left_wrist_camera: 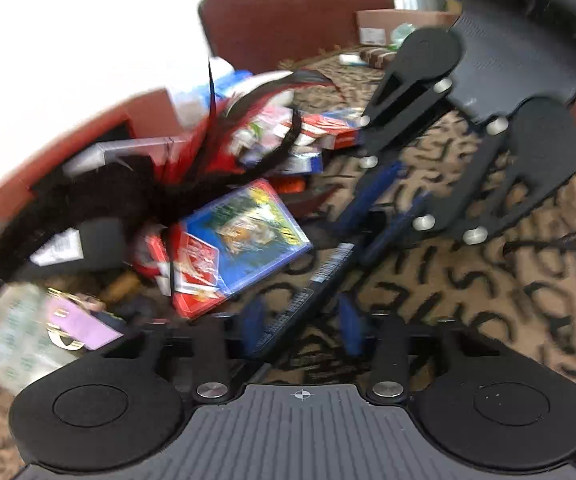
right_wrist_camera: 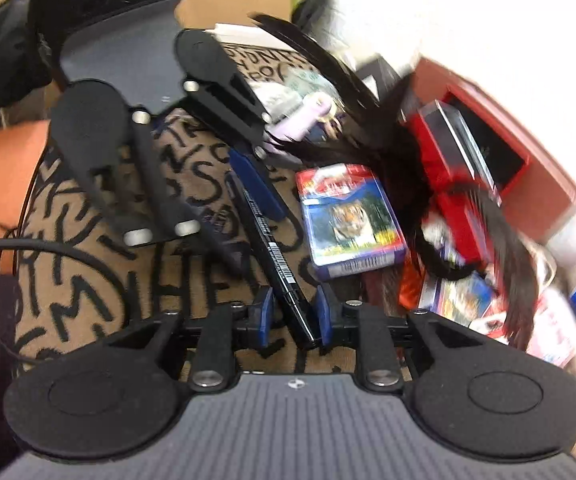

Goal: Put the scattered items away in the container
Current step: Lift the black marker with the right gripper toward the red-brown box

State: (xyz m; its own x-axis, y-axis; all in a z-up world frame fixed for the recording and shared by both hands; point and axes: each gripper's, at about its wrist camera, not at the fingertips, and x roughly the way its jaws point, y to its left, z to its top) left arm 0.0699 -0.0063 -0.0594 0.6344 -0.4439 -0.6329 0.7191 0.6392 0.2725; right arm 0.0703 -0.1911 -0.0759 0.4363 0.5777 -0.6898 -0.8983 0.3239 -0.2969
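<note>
Marker pen [right_wrist_camera: 272,248], black with a barcode label, lies slanted above the lettered cloth [right_wrist_camera: 88,280], just beside the tiger-picture card box [right_wrist_camera: 352,220], on that box's side away from the container. Right gripper [right_wrist_camera: 293,316] is closed on the pen's near end. Left gripper [left_wrist_camera: 302,326] stands narrow around the far end, on the same side of the tiger box; the pen sits between its pads, but I cannot confirm both press on it.

Risks, in my judgement:
- With both grippers on one pen, unequal pulls could twist it out of the right-hand grip and drop it beside the tiger box.
- Black feathers [right_wrist_camera: 388,152] drape just beyond the tiger box, across the mouth of the red container [right_wrist_camera: 544,184] behind it. A pen carried over could snag them or land on the heaped packets and roll out.
</note>
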